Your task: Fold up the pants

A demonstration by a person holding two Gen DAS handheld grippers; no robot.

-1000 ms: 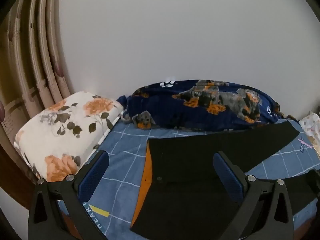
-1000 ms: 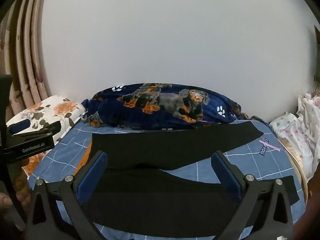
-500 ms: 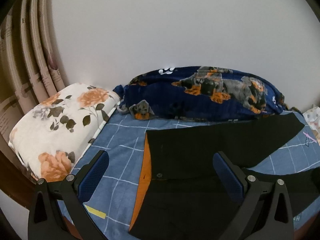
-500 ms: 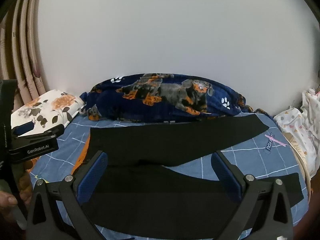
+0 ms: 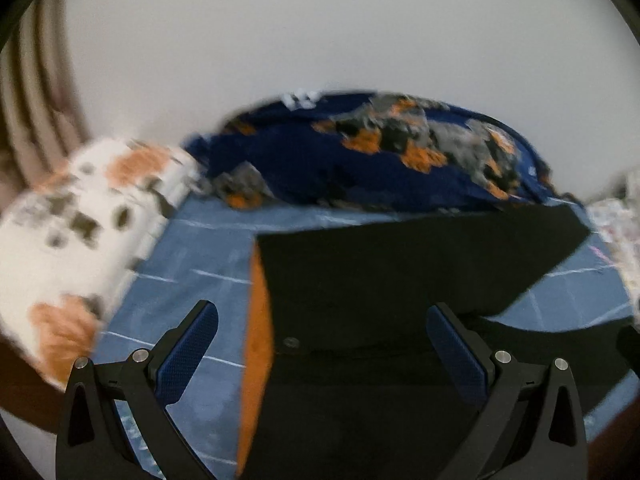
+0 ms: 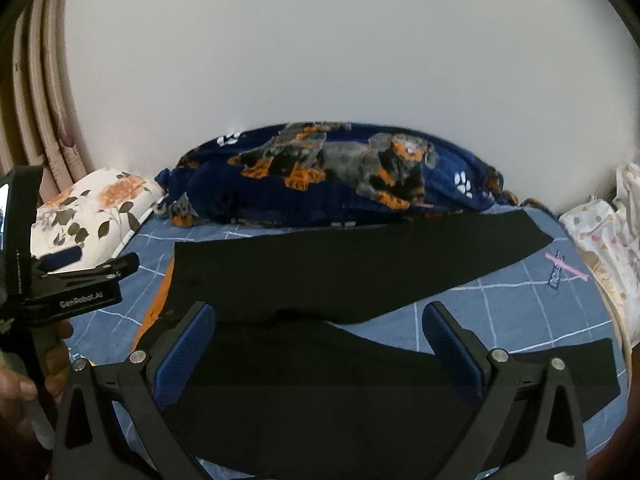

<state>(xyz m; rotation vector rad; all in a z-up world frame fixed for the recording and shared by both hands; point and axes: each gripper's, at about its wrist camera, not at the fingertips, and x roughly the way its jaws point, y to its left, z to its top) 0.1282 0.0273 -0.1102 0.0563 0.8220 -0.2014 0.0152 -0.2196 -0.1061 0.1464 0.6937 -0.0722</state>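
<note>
Black fabric pants (image 6: 320,276) spread flat on blue grid-patterned bed sheet (image 6: 500,312), legs apart in a V toward the right.

Waistband with orange lining at left, far leg angled to far right, near leg along near edge of bed. Left gripper (image 5: 322,344) above waistband end, blue-padded jaws wide apart, gripping nothing; view blurred. Right gripper (image 6: 320,340) over middle of pants near the crotch, jaws wide apart, likewise empty. Dark blue blanket with dog print (image 6: 328,176) bunched along far edge against plain white wall (image 6: 340,48). White floral pillow (image 6: 92,208) at far left beside beige curtain (image 6: 36,92). Pale dotted cloth (image 6: 604,240) at right edge. Person's hand (image 6: 24,384) at lower left of right view, on left gripper's handle.
</note>
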